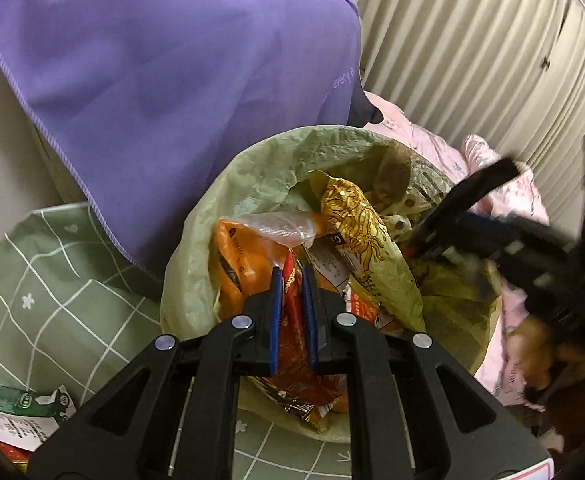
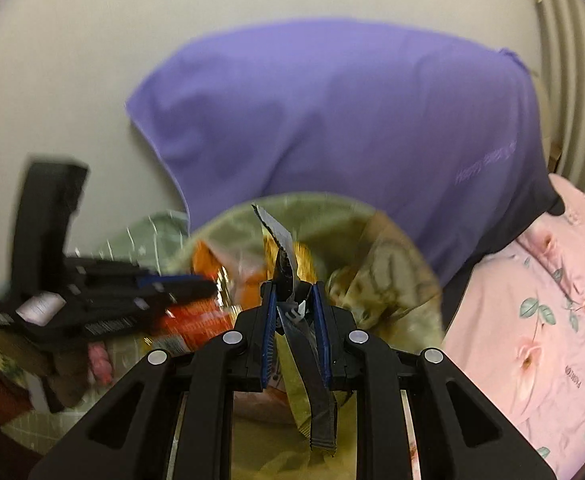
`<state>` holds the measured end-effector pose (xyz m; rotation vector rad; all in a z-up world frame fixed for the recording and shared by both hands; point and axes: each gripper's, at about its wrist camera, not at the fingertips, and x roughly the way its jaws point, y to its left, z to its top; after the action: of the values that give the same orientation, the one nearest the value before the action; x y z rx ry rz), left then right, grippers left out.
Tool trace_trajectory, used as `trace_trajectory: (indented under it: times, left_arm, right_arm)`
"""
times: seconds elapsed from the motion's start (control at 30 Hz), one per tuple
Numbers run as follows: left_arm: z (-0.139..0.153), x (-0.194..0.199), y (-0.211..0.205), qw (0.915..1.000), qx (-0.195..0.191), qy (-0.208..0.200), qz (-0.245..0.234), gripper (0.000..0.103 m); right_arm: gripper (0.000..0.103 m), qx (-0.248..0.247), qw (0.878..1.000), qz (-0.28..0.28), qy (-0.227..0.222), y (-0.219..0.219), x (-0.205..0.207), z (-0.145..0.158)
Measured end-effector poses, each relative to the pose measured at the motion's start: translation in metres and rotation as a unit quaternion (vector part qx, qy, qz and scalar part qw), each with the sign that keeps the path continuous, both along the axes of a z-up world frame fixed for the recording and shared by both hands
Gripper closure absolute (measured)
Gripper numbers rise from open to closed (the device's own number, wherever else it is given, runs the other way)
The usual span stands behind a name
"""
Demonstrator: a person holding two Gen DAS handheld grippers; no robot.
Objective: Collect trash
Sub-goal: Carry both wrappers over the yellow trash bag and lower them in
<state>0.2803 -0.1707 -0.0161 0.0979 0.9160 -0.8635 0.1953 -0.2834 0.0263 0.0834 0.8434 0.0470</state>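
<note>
While both grippers converge above the green trash bag (image 1: 252, 184), each carries one piece of litter, so that two items can be dropped in a single visit. Left gripper (image 1: 292, 276): its blue-padded fingers (image 1: 275, 320) stand narrow, pinched on a red snack wrapper (image 1: 294, 344) whose lower end hangs below them over the bag's mouth; the grip near the wrapper's top lets the rest dangle freely toward the opening. Right gripper (image 2: 292, 292): its fingers (image 2: 268, 332) are closed to a slightly wider gap on a dark foil wrapper strip (image 2: 280, 240), with a serrated end standing up above the tips and a gold-lined tail trailing beneath. Both tools tilt downward, presumably so that released litter falls into the bag and not onto the bedding. The bag gapes upward, its rim folded outward to keep the mouth wide, and already holds an orange packet (image 1: 232, 260) and a gold noodle packet (image 1: 356, 216). It rests on a green checked sheet (image 1: 52, 300), between a purple cloth (image 1: 172, 80) and pink floral bedding (image 2: 540, 320). More litter, a printed paper (image 1: 20, 424), lies uncollected on the sheet.
</note>
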Motion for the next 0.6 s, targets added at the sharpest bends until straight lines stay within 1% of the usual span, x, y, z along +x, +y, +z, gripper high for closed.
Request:
trace_trajectory:
  times: [0.1, 0.3, 0.47, 0.5, 0.53, 0.57, 0.6]
  left_arm:
    - [-0.002, 0.003, 0.001, 0.9999, -0.009, 0.011, 0.001, 0.093]
    - [0.002, 0.006, -0.006, 0.9994, -0.030, 0.015, -0.005, 0.093]
    - [0.008, 0.009, -0.010, 0.9991, -0.040, 0.011, -0.004, 0.093]
    - [0.010, 0.010, -0.007, 0.9987, -0.048, 0.016, -0.001, 0.089]
    - [0.012, 0.011, -0.005, 0.9983, -0.054, 0.020, 0.000, 0.080]
    - [0.013, 0.011, -0.001, 0.9978, -0.062, 0.025, 0.001, 0.074]
    - [0.015, 0.012, 0.003, 0.9968, -0.074, 0.029, 0.003, 0.064]
  right_arm:
    - [0.085, -0.019, 1.000, -0.010, 0.022, -0.001, 0.008, -0.016]
    - [0.085, -0.035, 0.998, -0.038, 0.022, -0.011, 0.007, -0.015]
    - [0.084, -0.036, 0.998, -0.048, 0.025, -0.015, 0.004, -0.014]
    - [0.084, -0.036, 0.998, -0.047, 0.024, -0.014, 0.003, -0.013]
    - [0.084, -0.036, 0.998, -0.048, 0.022, -0.013, 0.002, -0.013]
    - [0.084, -0.036, 0.998, -0.047, 0.021, -0.013, 0.001, -0.012]
    - [0.083, -0.035, 0.998, -0.048, 0.017, -0.012, 0.000, -0.011]
